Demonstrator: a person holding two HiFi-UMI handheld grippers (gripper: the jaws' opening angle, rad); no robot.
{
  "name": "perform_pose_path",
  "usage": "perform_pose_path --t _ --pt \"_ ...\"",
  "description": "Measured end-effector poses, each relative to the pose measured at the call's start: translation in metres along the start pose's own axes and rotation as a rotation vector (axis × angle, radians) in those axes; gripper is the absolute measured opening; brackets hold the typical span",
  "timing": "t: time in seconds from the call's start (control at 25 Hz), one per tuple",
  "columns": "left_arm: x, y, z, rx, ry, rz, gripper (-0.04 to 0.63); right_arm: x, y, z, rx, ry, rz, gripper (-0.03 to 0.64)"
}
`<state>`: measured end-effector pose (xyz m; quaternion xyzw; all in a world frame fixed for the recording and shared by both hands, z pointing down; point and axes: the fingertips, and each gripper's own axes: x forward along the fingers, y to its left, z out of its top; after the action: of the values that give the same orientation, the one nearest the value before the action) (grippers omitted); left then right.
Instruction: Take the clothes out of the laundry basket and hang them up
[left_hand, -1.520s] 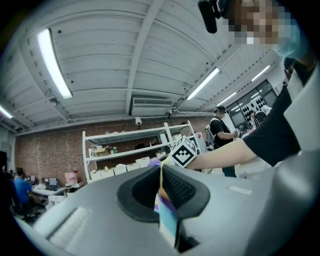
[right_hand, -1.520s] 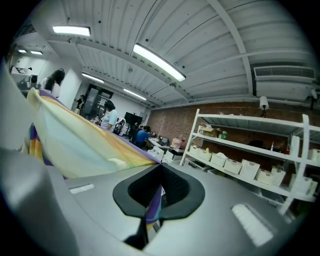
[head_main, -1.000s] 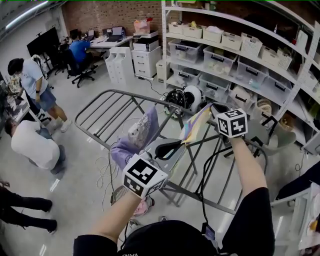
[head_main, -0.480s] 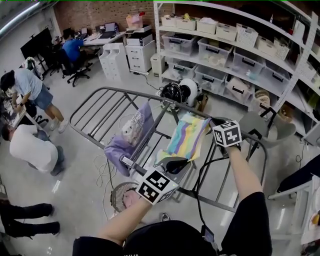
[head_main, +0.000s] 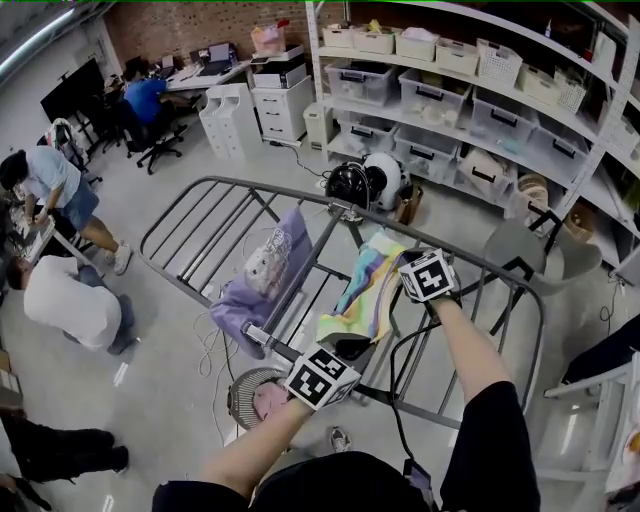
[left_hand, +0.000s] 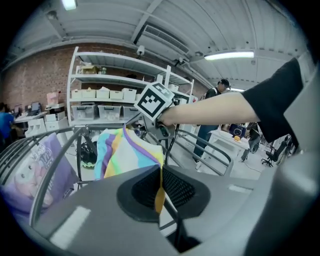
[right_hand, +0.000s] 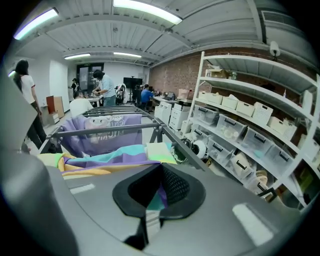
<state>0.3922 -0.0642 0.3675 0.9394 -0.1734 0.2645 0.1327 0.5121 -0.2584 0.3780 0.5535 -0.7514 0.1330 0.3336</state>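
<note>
A rainbow-striped cloth (head_main: 360, 295) is stretched between both grippers and lies over the rails of the grey drying rack (head_main: 205, 215). My left gripper (head_main: 351, 346) is shut on the cloth's near edge, a yellow strip pinched between the pads (left_hand: 160, 192). My right gripper (head_main: 400, 262) is shut on its far edge, with purple and teal fabric in the jaws (right_hand: 160, 194). A purple printed garment (head_main: 266, 272) hangs on the rack to the left. The round laundry basket (head_main: 240, 385) stands on the floor under the rack's near end, something pink inside.
Shelves with storage bins (head_main: 470, 110) line the right wall. Helmets (head_main: 366, 182) lie on the floor beyond the rack. A grey chair (head_main: 530, 250) stands at right. Several people (head_main: 62, 300) are at the left, and desks (head_main: 215, 75) at the back.
Both grippers have come down with the striped cloth. It was held up in the air and now lies spread over the rack's rails next to the purple garment.
</note>
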Motion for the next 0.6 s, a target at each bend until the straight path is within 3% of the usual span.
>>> perform_pose_path --t 0.2,0.4,0.52,0.6 --pt "0.005 0.012 -0.020 0.000 0.074 0.037 0.015 0.019 0.014 -0.005 -0.027 0.039 0.023 0.011" --pt "0.001 0.011 -0.023 0.021 0.081 0.034 0.042 0.029 0.023 -0.012 -0.070 0.093 0.019 0.022" --pt "-0.001 0.009 -0.026 0.053 0.110 0.028 0.131 0.029 0.028 -0.014 -0.115 0.123 0.040 0.100" --pt "-0.003 0.011 -0.030 0.067 0.117 0.033 0.135 0.028 0.030 -0.014 -0.157 0.134 0.060 0.159"
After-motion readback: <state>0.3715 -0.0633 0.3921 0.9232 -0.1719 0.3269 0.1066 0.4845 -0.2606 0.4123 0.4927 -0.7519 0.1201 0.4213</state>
